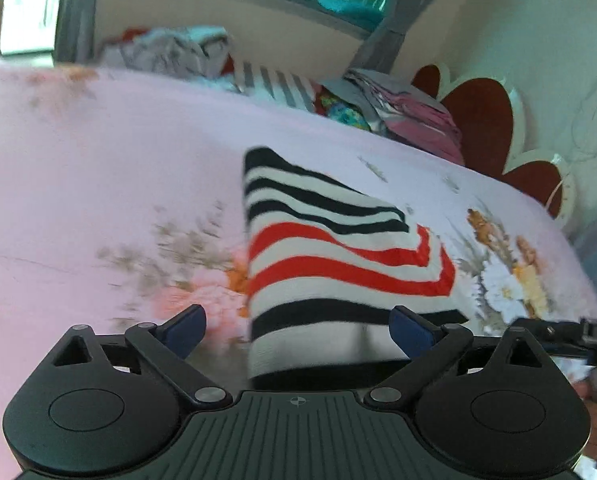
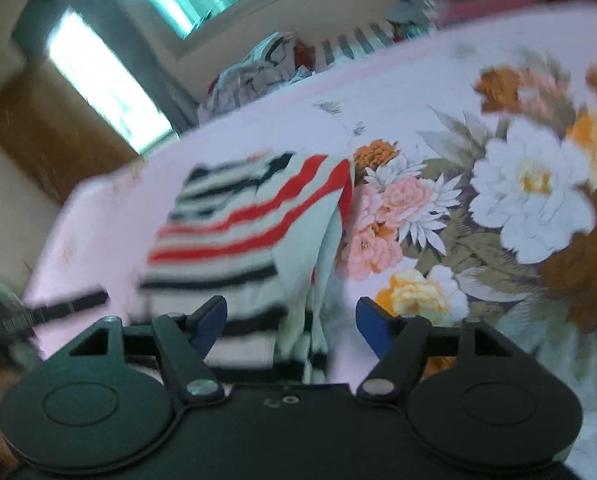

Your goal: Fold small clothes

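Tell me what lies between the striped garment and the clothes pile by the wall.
Only bare floral bedsheet, clearest in the left wrist view, separates the striped garment from the clothes pile.

Both grippers are matte black with round pivot discs, silver screws, ribbed housing and blue-padded fingers point(image 1: 184, 330).

From the left wrist I see open pink bedsheet point(image 1: 98, 168) left of the striped garment point(image 1: 318, 248), bare and free to cross; the garment itself lies between the spread pads of my left hand-held gripper point(image 1: 298, 330), none of them pressing it; along the far edge a heap of clothes point(image 1: 170, 52) and a folded stack point(image 1: 410, 116) block the way; to the right the headboard point(image 1: 482, 120) closes the bed off; my right hand-held gripper point(image 2: 290, 326) has flowered sheet free on its right.
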Demonstrator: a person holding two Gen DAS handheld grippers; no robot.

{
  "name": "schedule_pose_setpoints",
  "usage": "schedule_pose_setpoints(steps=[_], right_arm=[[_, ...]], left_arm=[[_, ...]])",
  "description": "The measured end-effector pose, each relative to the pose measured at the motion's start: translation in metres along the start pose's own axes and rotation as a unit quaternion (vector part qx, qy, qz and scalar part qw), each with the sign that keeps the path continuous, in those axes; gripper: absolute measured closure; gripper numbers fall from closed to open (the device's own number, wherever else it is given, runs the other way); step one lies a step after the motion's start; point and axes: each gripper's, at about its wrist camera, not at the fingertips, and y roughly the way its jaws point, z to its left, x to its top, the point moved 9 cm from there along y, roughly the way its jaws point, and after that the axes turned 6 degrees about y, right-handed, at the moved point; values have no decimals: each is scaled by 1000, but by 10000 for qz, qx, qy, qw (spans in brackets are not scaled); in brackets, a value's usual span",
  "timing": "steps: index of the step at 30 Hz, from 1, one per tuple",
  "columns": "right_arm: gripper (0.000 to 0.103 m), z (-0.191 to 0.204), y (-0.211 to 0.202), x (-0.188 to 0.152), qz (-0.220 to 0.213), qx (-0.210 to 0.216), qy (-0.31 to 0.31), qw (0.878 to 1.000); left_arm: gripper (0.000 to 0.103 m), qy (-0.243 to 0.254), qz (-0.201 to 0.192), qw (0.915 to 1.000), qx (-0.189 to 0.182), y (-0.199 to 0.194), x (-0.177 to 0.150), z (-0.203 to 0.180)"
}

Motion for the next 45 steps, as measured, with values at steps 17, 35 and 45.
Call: schedule_pose_setpoints(steps=[17, 35, 45], right_arm=[[34, -38, 66, 5, 831, 1052, 1445, 9804], [59, -12, 89, 7, 947, 781, 807, 9891], [70, 23, 76, 2, 575, 245, -334, 9975]], left_arm=[[14, -879, 654, 9929, -456, 57, -21, 4], [25, -344, 748, 9953, -511, 92, -3, -11], [45, -105, 474, 9969, -613, 73, 4, -13]])
